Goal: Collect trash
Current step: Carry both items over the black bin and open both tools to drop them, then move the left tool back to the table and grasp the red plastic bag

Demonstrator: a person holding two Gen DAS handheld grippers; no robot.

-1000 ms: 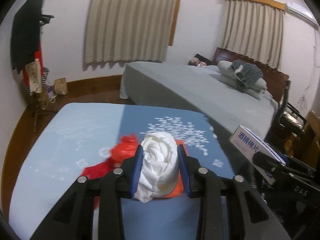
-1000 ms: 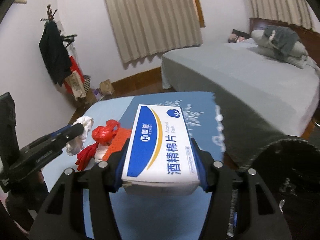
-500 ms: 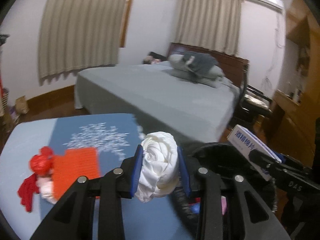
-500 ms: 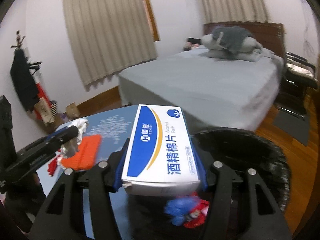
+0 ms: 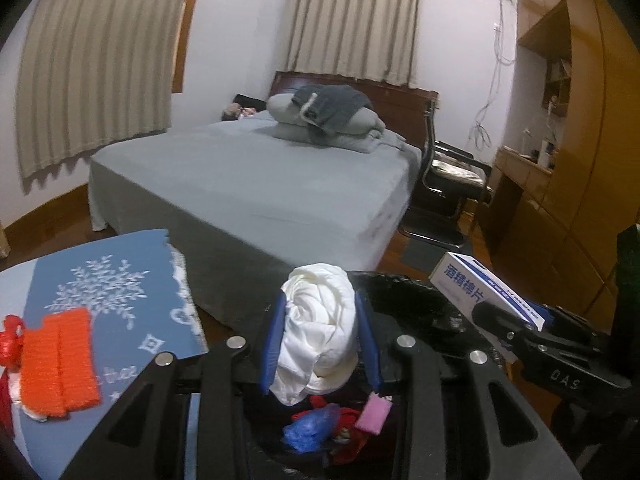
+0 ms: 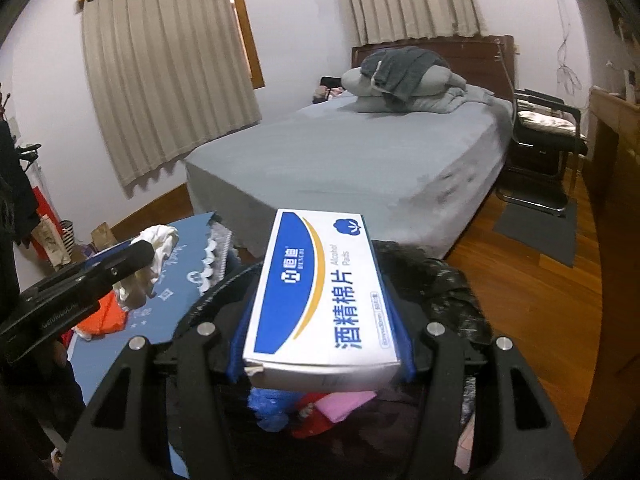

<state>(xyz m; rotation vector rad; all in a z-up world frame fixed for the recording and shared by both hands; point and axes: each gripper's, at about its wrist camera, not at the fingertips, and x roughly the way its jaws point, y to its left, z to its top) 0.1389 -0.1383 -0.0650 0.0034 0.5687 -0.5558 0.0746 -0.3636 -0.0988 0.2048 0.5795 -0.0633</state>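
White crumpled wad (image 5: pixel 320 320) sits between blue pads on the black left claw (image 5: pixel 320 344); white-and-blue box (image 6: pixel 320 292) with a gold arc and blue lettering sits in the black right claw (image 6: pixel 320 344). Worktop (image 5: pixel 116 264) cloth is blue with a white snowflake print and paler blue at its left edge, with an orange knit piece (image 5: pixel 60 368) and red scraps (image 5: pixel 8 340) there. Black bin (image 5: pixel 424 312) holds blue, red and pink bits; bed (image 6: pixel 360 160) grey, curtains (image 6: pixel 168 72) beige striped.

A home bedroom: made bed (image 5: pixel 256 176), curtains (image 5: pixel 352 20), wooden wardrobe (image 5: pixel 576 128).
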